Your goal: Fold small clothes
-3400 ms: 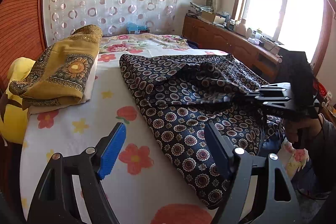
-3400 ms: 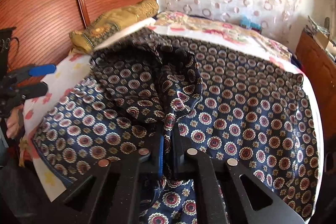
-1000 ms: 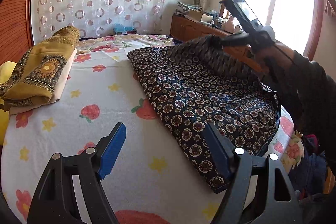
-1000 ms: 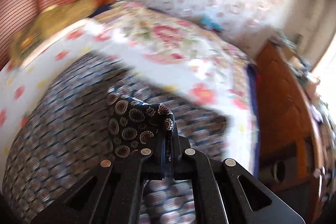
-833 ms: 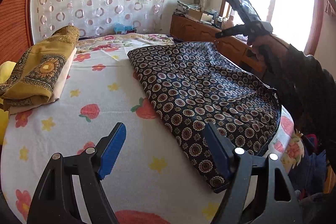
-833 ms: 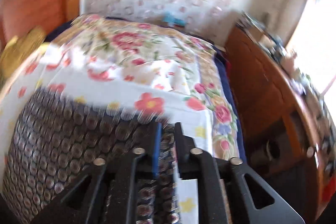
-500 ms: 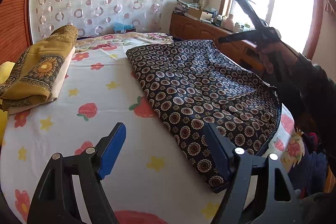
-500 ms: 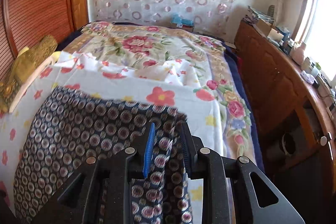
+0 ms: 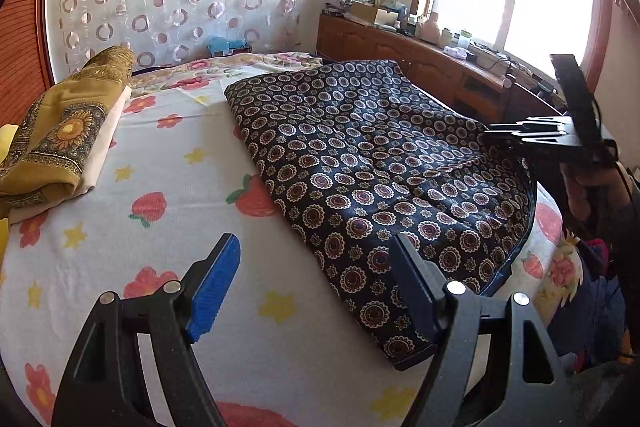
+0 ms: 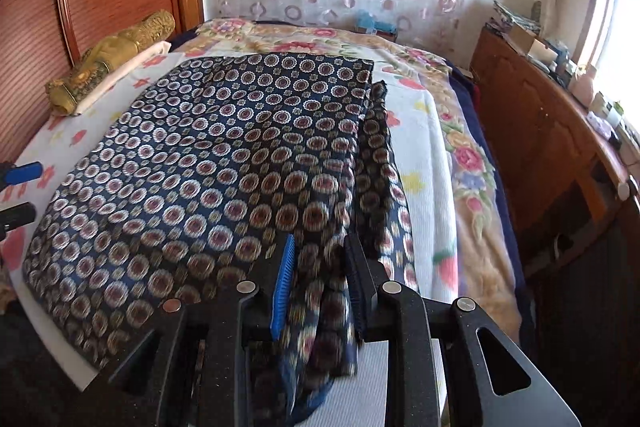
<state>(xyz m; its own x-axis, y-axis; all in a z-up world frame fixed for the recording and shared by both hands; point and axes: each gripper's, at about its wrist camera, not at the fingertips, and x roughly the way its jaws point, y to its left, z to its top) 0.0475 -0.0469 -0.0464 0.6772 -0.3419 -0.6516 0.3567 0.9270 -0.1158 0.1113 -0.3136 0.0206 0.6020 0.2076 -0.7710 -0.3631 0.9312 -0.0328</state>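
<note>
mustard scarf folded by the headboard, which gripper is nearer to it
Left. The left gripper hovers over the bedsheet on the mustard scarf's side; the right gripper is across the navy patterned cloth, at its far edge.

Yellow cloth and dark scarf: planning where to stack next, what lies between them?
Only bare flowered sheet between yellow cloth and scarf, in the left wrist view.
</note>
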